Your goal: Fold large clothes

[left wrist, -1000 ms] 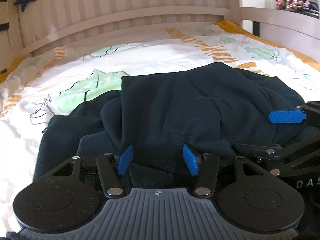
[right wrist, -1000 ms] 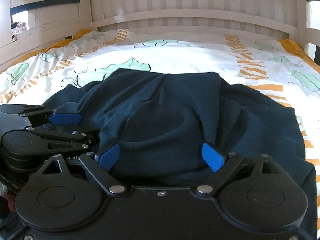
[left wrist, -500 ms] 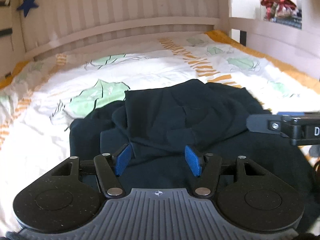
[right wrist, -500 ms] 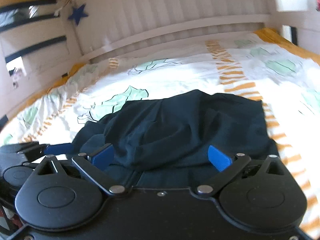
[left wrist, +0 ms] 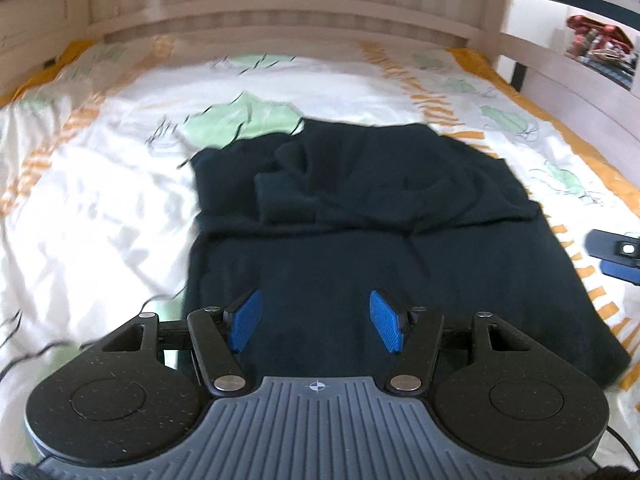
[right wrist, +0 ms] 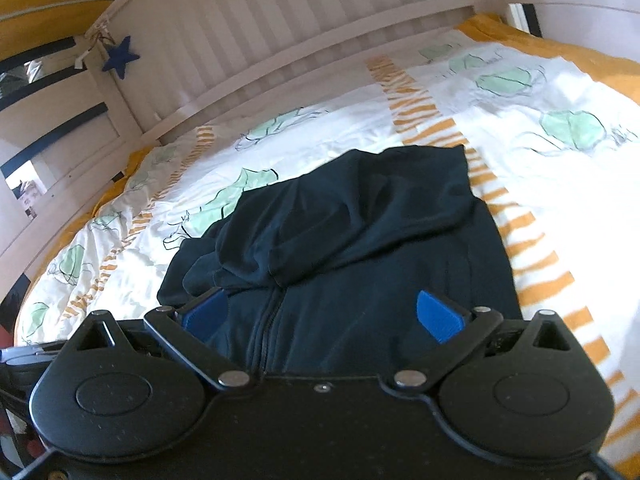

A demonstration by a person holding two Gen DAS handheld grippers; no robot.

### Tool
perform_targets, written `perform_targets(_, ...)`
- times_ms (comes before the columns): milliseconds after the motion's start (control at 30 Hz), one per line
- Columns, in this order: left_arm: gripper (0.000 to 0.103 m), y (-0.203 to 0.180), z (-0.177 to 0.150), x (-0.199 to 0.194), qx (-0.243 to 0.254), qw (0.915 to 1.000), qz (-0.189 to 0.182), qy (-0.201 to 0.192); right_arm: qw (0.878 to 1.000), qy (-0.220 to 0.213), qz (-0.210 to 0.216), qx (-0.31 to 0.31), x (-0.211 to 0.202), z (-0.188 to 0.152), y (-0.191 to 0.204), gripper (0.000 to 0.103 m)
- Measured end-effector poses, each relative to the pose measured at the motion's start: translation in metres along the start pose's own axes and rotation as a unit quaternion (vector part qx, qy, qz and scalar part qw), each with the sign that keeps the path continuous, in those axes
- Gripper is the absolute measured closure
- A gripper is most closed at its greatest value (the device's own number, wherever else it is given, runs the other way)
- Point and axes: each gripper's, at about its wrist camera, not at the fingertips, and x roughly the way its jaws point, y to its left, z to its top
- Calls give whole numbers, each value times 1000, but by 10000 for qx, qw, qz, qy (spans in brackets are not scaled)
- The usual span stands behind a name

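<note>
Jaws of left gripper (left wrist: 316, 326) and right gripper (right wrist: 320, 314): spread, nothing pinched, both above the near hem. Dark navy zip garment (left wrist: 360, 248): lies on the bed (left wrist: 100, 208), long axis running toward the slatted headboard (right wrist: 320, 40), far half folded and bunched. Blue star (right wrist: 120, 58) hangs on the headboard's left post.

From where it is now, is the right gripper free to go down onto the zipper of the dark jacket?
Probably yes. The right gripper hangs open and empty above the dark jacket, and the zipper lies exposed between its fingers, with nothing covering it. The folded-over upper part ends further up.
</note>
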Motion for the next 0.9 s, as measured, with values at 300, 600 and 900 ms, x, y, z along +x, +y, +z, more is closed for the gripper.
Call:
perform_targets(300, 45, 35, -17, -3, -552, 9975, 268, 363, 9986, 223, -429, 219, -16, -13, -18, 1)
perform_targets(600, 45, 57, -32, 3, -827, 9913, 406, 940, 9905, 539, -1209, 380, -27, -17, -42, 1)
perform_targets(900, 45, 62, -43, 21, -827, 9852, 358, 1459, 9871, 786, -1384, 170, -22, -19, -40, 2)
